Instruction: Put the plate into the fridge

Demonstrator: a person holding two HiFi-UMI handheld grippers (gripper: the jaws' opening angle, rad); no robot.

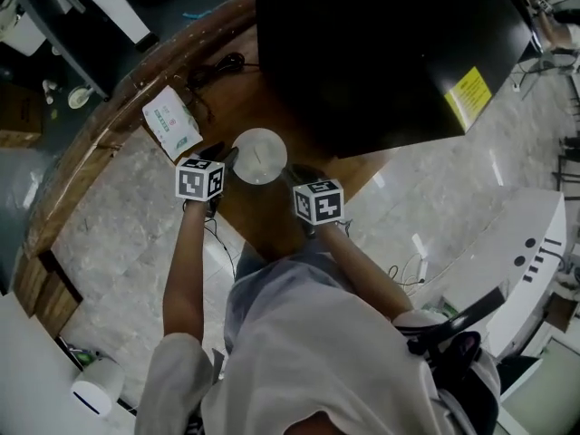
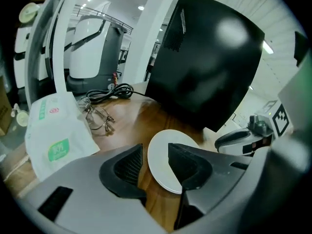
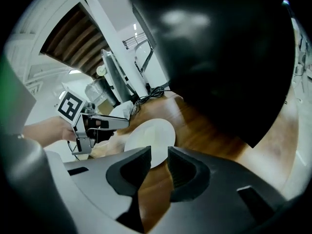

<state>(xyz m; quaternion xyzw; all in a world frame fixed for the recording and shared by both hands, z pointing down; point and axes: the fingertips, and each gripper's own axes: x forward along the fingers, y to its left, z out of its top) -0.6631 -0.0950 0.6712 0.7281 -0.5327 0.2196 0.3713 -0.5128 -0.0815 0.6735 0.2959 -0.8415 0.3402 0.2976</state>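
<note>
White plate (image 1: pixel 259 156) lies on wood table (image 1: pixel 231 107) btw. both tools, just ahead of the tips: left gripper (image 2: pixel 155 156) jaws spread wide, right gripper (image 3: pixel 159 161) jaws apart, nothing pinched.

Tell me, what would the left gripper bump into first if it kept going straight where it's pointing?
Most likely the white plate on the wooden table, which lies straight ahead of the left gripper's open jaws. Depth is unclear, so it could touch the table first.
</note>
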